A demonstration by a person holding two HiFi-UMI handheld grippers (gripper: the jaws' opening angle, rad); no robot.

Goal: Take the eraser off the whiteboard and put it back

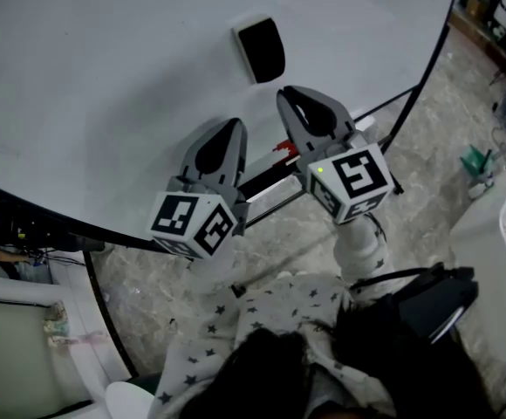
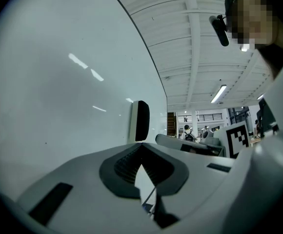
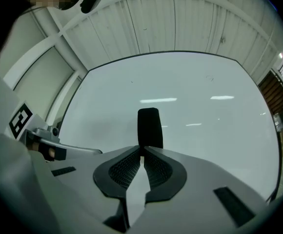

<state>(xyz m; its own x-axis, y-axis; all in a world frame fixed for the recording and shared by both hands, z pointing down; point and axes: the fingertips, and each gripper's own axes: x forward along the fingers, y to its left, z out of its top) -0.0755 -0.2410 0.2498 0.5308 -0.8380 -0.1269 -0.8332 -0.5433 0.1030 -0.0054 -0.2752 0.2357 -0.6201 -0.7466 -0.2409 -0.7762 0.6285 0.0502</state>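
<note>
On whiteboard (image 1: 105,77): eraser (image 1: 260,49) flat, long axis approx upright.

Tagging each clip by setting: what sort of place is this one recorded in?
Probably a large open workroom or lab hall: a big whiteboard with an eraser on it, a high white ceiling with strip lights, and people in the distance.

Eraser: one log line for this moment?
eraser: on whiteboard, untouched | right gripper: shut, empty, tips short of eraser | left gripper: shut, empty
</note>
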